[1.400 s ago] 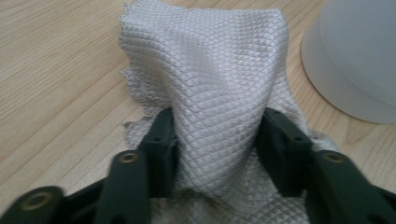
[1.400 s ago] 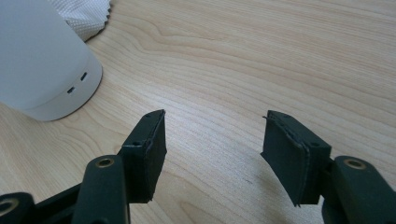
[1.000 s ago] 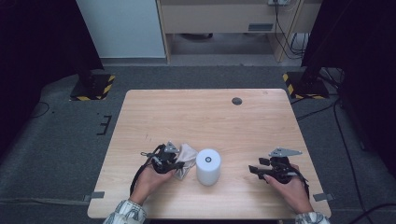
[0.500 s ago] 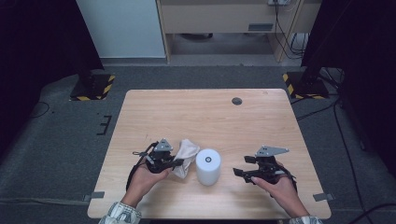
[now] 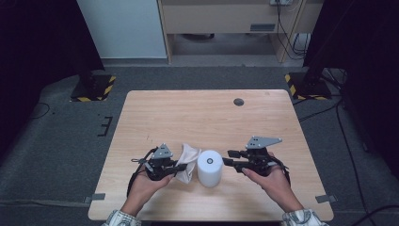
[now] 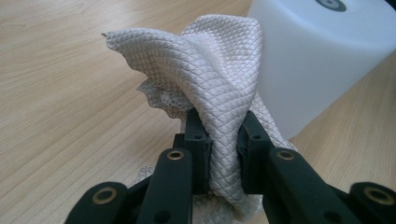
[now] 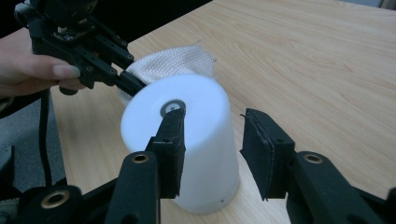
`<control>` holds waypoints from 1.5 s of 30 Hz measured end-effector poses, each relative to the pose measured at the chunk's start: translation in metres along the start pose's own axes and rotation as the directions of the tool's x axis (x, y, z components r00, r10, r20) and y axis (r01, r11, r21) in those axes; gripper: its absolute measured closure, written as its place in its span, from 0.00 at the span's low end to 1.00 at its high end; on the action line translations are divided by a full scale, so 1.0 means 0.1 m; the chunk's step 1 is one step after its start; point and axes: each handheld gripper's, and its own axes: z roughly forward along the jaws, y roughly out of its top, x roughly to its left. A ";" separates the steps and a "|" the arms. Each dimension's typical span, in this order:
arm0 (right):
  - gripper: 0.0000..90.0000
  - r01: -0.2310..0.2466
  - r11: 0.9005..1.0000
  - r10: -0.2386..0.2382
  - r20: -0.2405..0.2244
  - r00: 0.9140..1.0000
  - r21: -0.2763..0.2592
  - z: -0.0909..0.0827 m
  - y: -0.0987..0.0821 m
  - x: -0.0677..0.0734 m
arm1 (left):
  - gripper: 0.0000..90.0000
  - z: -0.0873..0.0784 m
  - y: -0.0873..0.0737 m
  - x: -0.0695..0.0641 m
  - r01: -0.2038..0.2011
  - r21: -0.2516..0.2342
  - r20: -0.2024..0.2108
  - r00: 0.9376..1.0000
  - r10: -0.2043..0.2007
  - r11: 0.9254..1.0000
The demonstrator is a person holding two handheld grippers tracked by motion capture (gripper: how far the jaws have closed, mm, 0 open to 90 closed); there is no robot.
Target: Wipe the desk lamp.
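Two grippers work low over the near part of the wooden table [image 5: 207, 113], one in each of the person's hands. Closest to the left gripper [image 6: 223, 140] is the cloth [image 6: 210, 79], a pale quilted rag: its jaws are clamped tight on a bunched fold of it, the fabric squeezed into the narrow slot between the two black pads and spilling up and forward past the tips in a loose ruffle. Just beyond that ruffle, and a little to the gripper's right, stands the white cup [image 6: 317, 60], upside down on the table, with the cloth lying against its side. From above, the left gripper [image 5: 181, 165] points toward the cup [image 5: 210, 167] with the cloth [image 5: 189, 160] bridging the short gap between them. The right gripper [image 7: 212, 140] comes at the same cup from the other side; its jaws have just been closing, and they stand apart with the cup [image 7: 187, 135] in front of them, one finger [image 7: 170, 144] crossing in front of the cup's flat top and the other out beside its wall, neither pad pressing on it as far as can be seen. Past the cup, in the right gripper view, the cloth [image 7: 173, 63] peeks over its far edge, and behind that sits the left gripper [image 7: 135, 84] in its hand [image 7: 32, 65]. In the high view the right gripper [image 5: 229, 157] lies just beside the cup. Farther off on the table is a small dark round disc [image 5: 238, 101], well apart from both grippers.
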 end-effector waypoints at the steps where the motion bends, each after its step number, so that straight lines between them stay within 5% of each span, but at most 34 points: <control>1: 0.67 0.001 1.000 -0.001 -0.003 1.000 0.003 0.02 0.03 0.00 | 0.85 0.00 0.00 0.00 0.000 -0.001 0.000 1.000 0.000 1.000; 12: 0.72 -0.006 0.999 0.007 -0.028 1.000 0.050 0.25 0.09 -0.01 | 0.85 -0.01 0.01 -0.05 0.000 -0.038 0.004 1.000 0.000 0.999; 20: 0.72 -0.026 0.998 0.027 -0.032 0.999 0.049 0.27 0.10 -0.03 | 0.85 -0.06 0.05 -0.11 0.019 -0.113 0.063 0.998 -0.012 0.993; 30: 0.72 -0.030 0.999 0.031 -0.031 0.999 0.036 0.28 0.09 -0.04 | 0.85 0.16 -0.04 -0.10 0.021 -0.017 0.056 0.998 -0.020 1.000; 39: 0.72 -0.017 0.999 0.018 -0.022 1.000 0.033 0.29 0.09 -0.02 | 0.85 -0.09 0.07 -0.13 0.036 -0.152 0.089 0.996 -0.023 0.988; 45: 0.72 -0.020 0.999 0.020 -0.023 1.000 0.029 0.29 0.08 -0.03 | 0.85 0.11 0.00 -0.13 0.014 -0.040 0.062 0.998 -0.011 0.999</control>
